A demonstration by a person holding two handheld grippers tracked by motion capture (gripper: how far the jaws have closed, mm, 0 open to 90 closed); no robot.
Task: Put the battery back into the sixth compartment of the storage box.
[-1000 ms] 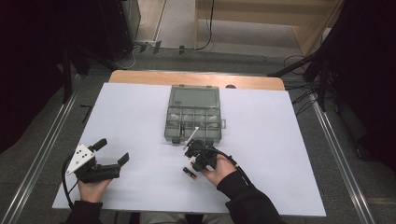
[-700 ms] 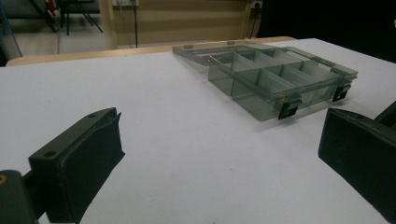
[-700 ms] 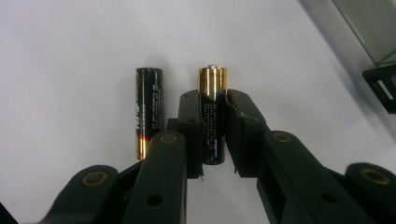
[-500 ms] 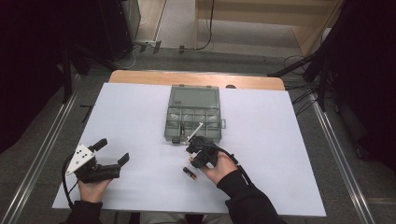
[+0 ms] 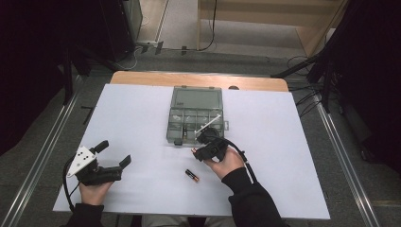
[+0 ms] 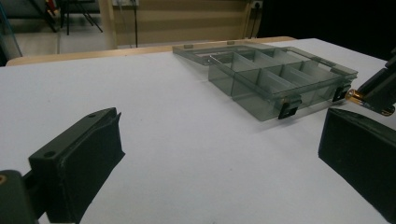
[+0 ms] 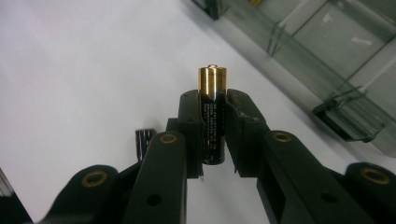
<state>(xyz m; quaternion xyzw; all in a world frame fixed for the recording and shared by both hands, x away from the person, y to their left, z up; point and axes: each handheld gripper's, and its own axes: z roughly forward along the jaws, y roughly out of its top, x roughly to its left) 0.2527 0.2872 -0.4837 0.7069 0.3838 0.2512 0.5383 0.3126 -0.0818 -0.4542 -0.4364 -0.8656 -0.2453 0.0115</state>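
Note:
My right gripper [image 7: 212,109] is shut on a black battery with a gold end [image 7: 212,88], which stands up between the pads. From the high view, the right gripper [image 5: 201,149] hovers just in front of the clear grey compartment box [image 5: 196,99], whose lid lies open. A second battery [image 5: 191,176] lies on the white table, nearer the person than the right gripper. At the front left, my left gripper [image 5: 113,153] is held open with nothing between its fingers. In the left gripper view the left gripper [image 6: 219,154] looks toward the box [image 6: 280,79] and the held battery [image 6: 362,99].
The box [image 7: 336,60] has several small compartments, some with small pieces in them. A wooden table edge [image 5: 198,80] runs behind the white sheet. Metal rails flank the table on both sides.
My right gripper has lifted with the battery and moved away from the person toward the box, leaving the other battery on the table. The left gripper has stayed put.

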